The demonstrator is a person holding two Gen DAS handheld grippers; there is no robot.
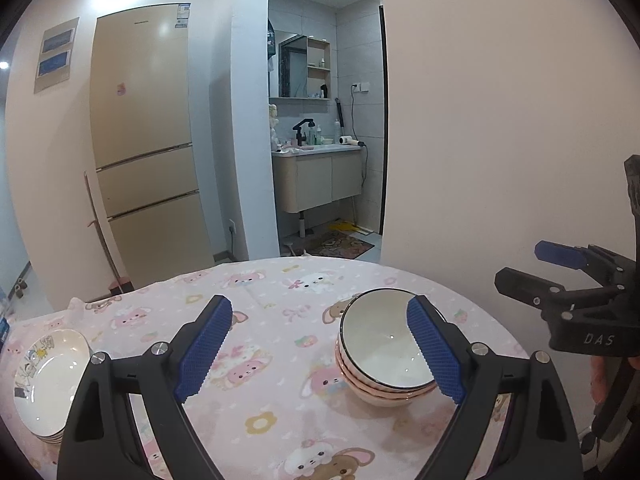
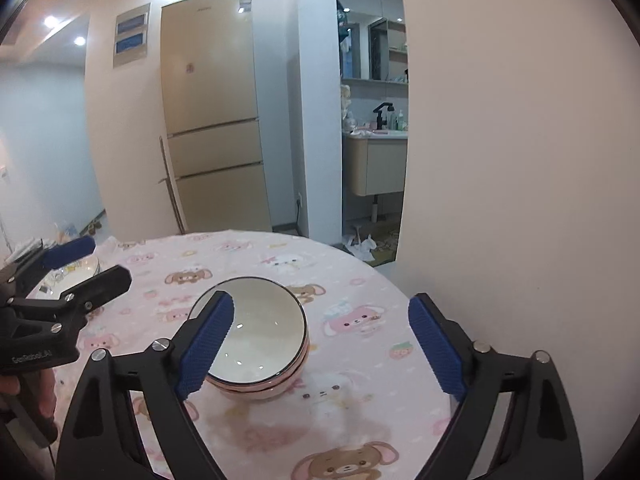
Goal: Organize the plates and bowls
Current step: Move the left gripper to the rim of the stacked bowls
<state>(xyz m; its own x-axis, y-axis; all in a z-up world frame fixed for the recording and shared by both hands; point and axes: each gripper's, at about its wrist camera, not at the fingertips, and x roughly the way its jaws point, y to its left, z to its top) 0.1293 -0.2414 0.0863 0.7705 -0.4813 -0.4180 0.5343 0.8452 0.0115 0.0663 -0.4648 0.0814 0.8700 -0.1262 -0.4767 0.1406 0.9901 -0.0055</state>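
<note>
Since both jaws spread, empty: pink white-lined bowl stack (image 2: pixel 256 340) lower-centre, nearer right gripper (image 2: pixel 320 344); left gripper (image 1: pixel 320 348) offset.

Bowls and plates on the table
Pink-sided bowls (image 1: pixel 386 354) nest upright mid-table; white patterned plates (image 1: pixel 48 380) stack at its left edge.

— What lettering can we read here?
— On the right tool (image 1: pixel 520 266), seen from the left wrist, we read "DAS". The left tool's (image 2: pixel 96 260) body carries a faint brand line, too blurred for us.
</note>
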